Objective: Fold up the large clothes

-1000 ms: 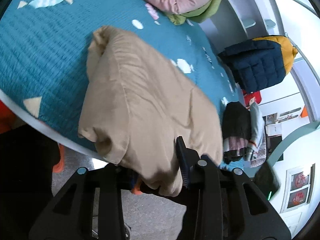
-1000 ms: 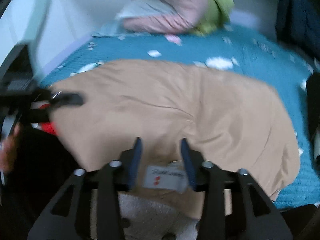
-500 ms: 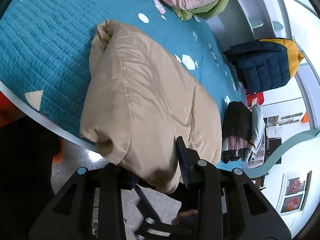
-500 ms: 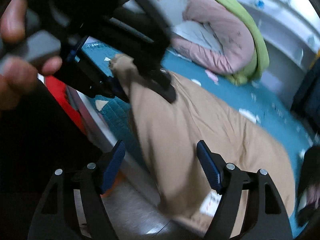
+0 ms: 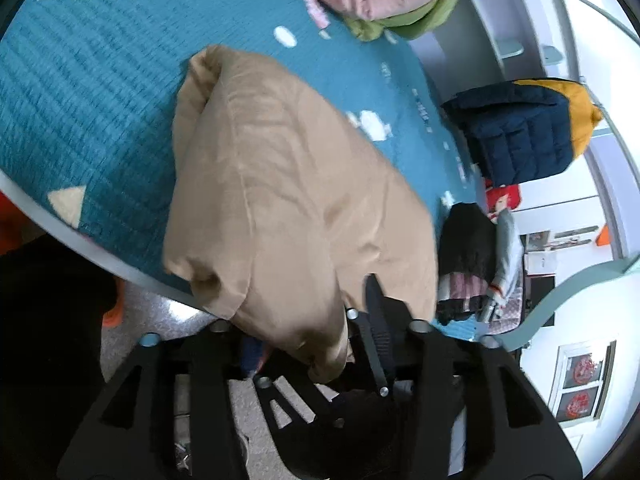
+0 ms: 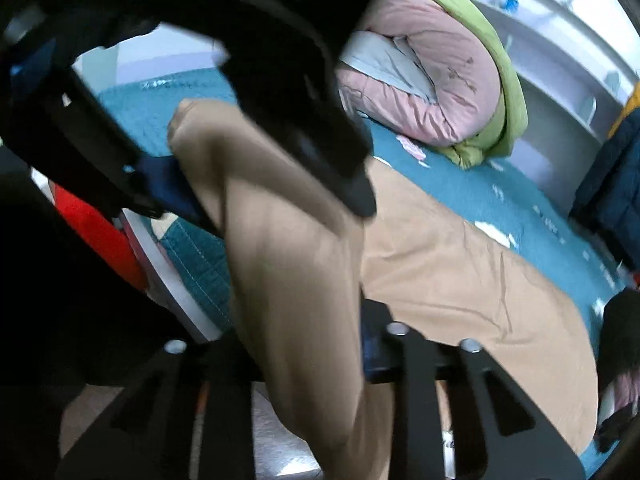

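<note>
Item: tan garment (image 5: pixel 288 200), bulky, part-folded, lying on the teal bedspread (image 5: pixel 88 112). Its near end hangs over the bed edge toward us; its long axis runs forward and away from both claws, up the bed toward the pink-and-green quilt (image 6: pixel 436 80).

Left claw (image 5: pixel 304 344): we see the hanging corner of the garment between its jaws. The jaws have just been opening, and whether the pads press the cloth now we cannot tell; the left pad is hidden behind the fabric.

Right claw (image 6: pixel 304 344): its jaws have just been closing, and we see them pinched on a thick hanging fold of the same garment, which fills the gap between the fingers. The left claw crosses just ahead of it and above, at the same near edge.

Relation that matters: both claws sit at the garment's near end, close together, with the whole length of cloth lying ahead of them. We judge the right claw to have the firmer hold, so the hand-over of this edge looks to be passing to it.

Also present: navy-and-yellow jacket (image 5: pixel 524 128) and dark folded clothes (image 5: pixel 468 248), off to the right of the left claw.
</note>
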Demonstrator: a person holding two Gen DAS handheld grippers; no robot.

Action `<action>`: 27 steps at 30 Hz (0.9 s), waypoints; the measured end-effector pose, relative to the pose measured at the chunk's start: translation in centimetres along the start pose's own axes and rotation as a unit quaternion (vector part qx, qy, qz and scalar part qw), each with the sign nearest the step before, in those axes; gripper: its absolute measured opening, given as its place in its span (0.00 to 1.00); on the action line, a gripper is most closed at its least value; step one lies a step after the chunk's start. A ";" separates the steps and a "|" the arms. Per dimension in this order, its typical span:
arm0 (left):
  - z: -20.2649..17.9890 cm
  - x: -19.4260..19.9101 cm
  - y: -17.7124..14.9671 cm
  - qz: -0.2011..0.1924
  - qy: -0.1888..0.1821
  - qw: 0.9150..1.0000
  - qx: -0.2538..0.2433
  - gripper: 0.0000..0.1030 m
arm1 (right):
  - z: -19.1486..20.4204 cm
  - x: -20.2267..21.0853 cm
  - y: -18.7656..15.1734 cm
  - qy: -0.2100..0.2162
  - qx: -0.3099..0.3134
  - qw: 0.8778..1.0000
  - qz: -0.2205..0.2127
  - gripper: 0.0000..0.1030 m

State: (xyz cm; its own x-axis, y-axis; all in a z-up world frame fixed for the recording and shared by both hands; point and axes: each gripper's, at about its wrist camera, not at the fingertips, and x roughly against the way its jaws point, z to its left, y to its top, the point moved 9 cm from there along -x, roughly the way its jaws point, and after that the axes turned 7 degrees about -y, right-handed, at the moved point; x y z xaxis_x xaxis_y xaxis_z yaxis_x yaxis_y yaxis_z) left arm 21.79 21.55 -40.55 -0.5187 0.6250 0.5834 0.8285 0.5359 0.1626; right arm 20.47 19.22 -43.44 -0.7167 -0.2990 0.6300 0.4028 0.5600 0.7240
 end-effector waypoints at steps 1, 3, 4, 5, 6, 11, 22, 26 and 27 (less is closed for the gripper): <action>-0.7 0.7 0.3 -0.013 -0.005 1.000 -0.009 0.74 | -0.5 0.2 0.2 0.009 -0.015 1.000 0.003 0.16; -2.2 2.4 1.1 -0.043 -0.028 0.998 -0.025 0.78 | -1.8 0.9 0.8 0.027 -0.052 0.998 0.005 0.15; -2.6 3.2 1.4 -0.055 -0.038 0.997 -0.029 0.80 | -2.4 1.2 1.1 0.034 -0.071 0.997 0.005 0.14; -2.9 4.3 1.9 -0.077 -0.046 0.996 -0.029 0.80 | -3.5 1.5 1.4 0.047 -0.103 0.994 0.005 0.14; -3.1 5.2 2.4 -0.097 -0.067 0.993 -0.022 0.80 | -4.2 1.6 1.7 0.060 -0.126 0.990 0.007 0.14; -3.3 6.6 3.4 -0.135 -0.142 0.980 0.019 0.79 | -7.2 2.5 3.4 0.104 -0.221 0.970 0.012 0.14; -10.3 10.1 4.5 -0.181 -0.214 0.956 -0.088 0.88 | -13.6 4.0 2.5 0.158 -0.410 0.898 0.022 0.14; -3.8 5.0 5.9 -0.133 0.011 0.990 -0.040 0.88 | -15.5 5.3 1.6 0.167 -0.457 0.874 0.018 0.14; -2.9 2.9 5.8 -0.100 0.021 0.994 -0.028 0.88 | -16.2 5.5 1.2 0.170 -0.474 0.864 0.017 0.14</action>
State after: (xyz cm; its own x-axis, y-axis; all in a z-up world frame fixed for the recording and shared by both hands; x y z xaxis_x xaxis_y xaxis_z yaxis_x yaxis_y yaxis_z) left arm 25.69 24.85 -35.63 -0.6654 0.4843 0.5681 0.7212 0.6134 0.3218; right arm 26.22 5.78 -34.56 -0.5522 -0.5946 0.5844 0.8206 -0.2640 0.5068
